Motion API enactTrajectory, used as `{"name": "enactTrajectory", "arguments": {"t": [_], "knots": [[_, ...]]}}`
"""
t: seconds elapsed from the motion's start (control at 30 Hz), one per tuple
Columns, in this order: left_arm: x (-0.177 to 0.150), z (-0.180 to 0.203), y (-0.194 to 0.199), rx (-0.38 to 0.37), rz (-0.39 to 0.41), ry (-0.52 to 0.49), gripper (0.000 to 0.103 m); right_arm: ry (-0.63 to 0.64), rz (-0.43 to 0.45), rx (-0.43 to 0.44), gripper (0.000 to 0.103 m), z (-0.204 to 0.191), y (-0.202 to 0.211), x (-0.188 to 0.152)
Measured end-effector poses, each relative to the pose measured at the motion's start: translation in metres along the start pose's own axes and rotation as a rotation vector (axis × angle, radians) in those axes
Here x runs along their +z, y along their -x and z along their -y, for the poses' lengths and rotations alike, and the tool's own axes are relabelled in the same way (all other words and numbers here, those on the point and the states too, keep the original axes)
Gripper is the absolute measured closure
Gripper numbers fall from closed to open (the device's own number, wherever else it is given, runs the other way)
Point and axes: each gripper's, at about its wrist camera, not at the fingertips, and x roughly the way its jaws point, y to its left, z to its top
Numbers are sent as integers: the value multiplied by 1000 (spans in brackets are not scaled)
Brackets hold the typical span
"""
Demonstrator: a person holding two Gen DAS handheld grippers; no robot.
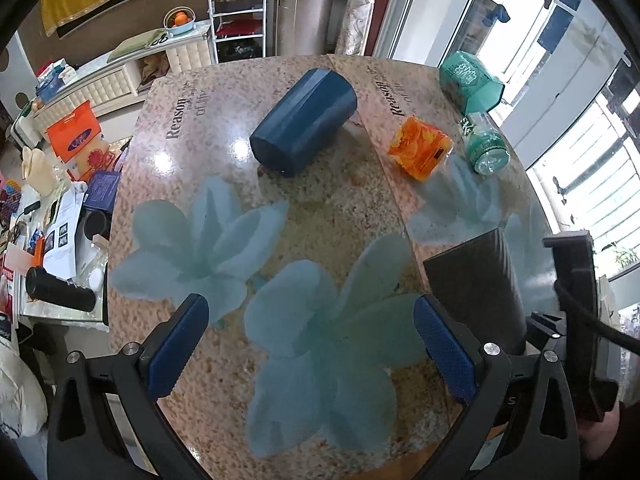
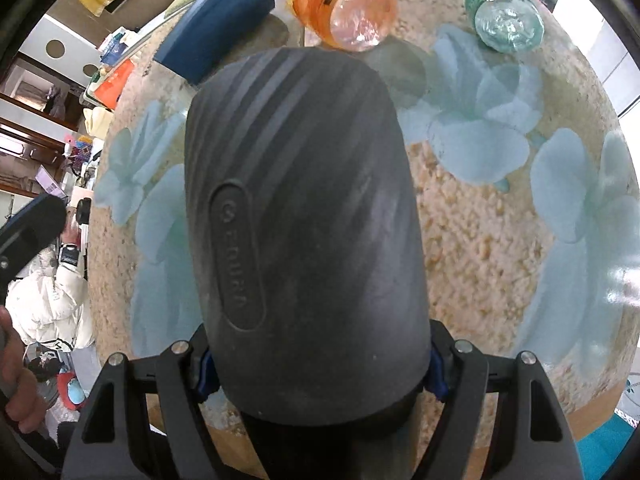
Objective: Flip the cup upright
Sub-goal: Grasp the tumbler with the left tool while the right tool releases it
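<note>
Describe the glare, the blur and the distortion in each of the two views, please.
Left wrist view: white glare spots on the glossy table beside the blue cup, overexposed windows at right, fisheye bending of the table edge. Right wrist view: the dark cup held by the right gripper fills the centre, slightly soft; glare at the far right of the table.

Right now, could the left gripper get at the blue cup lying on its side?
Probably yes: the left gripper is open and empty, and only bare table lies between it and the blue cup.

A lived-in home: flower-printed dining table [image 1: 320,208], padded sideboard [image 1: 120,80] with fruit bowl [image 1: 180,22], curtained balcony windows [image 1: 568,92].
</note>
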Motion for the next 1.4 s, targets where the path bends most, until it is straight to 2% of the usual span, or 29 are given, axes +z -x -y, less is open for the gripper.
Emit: {"name": "enactTrajectory", "arguments": {"t": [0.37, 0.5, 0.6, 0.67, 0.77, 1.03, 1.4], "knots": [[-2, 1, -7, -17, -22, -23, 0, 8, 2, -55, 26, -28, -15, -8], [-2, 1, -6, -42, -25, -27, 0, -15, 2, -18, 25, -29, -17, -11], [-2, 3, -4, -45, -21, -39, 0, -19, 4, -23, 19, -26, -13, -14], [-2, 3, -4, -46, -19, -42, 0, -26, -1, -12, 9, -33, -19, -15], [-2, 2, -1, -45, -14, -42, 0, -33, 5, -3, 2, -34, -19, -19], [-5, 1, 7, -48, -5, -38, 0, -11, 19, -11, 0, -68, -30, -18], [5, 8, 38, -72, 9, -38, 0, -15, 72, -36, 0, -79, -5, -23]]}}
